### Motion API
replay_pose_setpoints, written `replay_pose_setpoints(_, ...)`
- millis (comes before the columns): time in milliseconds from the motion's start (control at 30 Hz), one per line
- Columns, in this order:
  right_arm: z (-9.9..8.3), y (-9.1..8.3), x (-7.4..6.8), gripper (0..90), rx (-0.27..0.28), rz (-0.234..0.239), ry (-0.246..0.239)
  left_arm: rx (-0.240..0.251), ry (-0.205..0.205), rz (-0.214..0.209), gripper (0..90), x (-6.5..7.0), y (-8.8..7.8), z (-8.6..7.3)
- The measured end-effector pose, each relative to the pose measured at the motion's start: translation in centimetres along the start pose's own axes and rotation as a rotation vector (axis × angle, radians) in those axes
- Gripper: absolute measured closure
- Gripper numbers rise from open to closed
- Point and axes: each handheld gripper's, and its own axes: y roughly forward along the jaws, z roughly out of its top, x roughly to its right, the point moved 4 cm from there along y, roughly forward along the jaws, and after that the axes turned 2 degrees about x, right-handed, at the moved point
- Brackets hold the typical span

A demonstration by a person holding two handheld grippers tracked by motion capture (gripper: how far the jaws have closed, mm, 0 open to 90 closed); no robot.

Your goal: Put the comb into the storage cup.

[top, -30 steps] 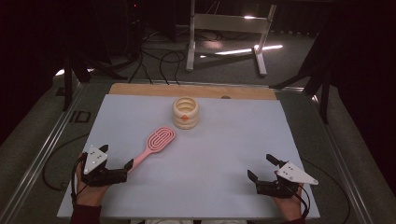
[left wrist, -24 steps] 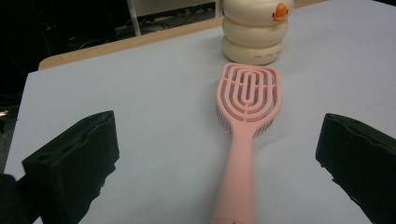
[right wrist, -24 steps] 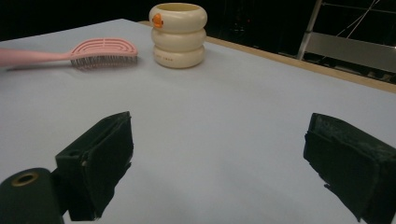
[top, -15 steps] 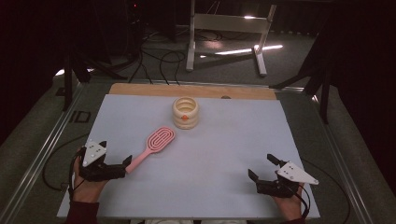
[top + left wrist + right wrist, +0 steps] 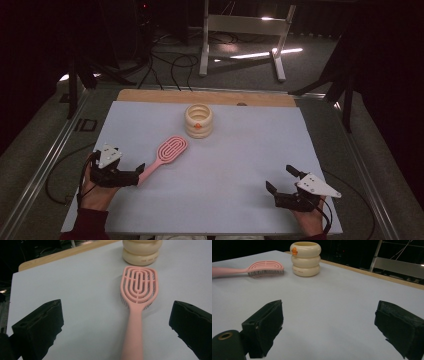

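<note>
Pink hairbrush (image 5: 137, 305) is lying bristles-down on the white table sheet (image 5: 240, 165), its handle running between the spread jaws of the left gripper (image 5: 131, 174), likely lining up a grasp. Farther off, the right gripper (image 5: 280, 181) is waiting, jaws likewise spread, well apart from the cream ringed cup (image 5: 198, 120).

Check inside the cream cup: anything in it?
The cream ringed cup stands upright beyond the pink hairbrush. The high view shows only its upper inner wall; rim hides the bottom, so contents can't be told.
</note>
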Motion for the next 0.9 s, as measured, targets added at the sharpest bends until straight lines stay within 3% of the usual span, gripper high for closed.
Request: replay_pose_setpoints(900, 0.0, 0.1, 0.0, 8.1, -0.004, 0.003, 0.0, -0.163, 0.065, -0.059, 0.1, -0.2, 3.4, 0.9)
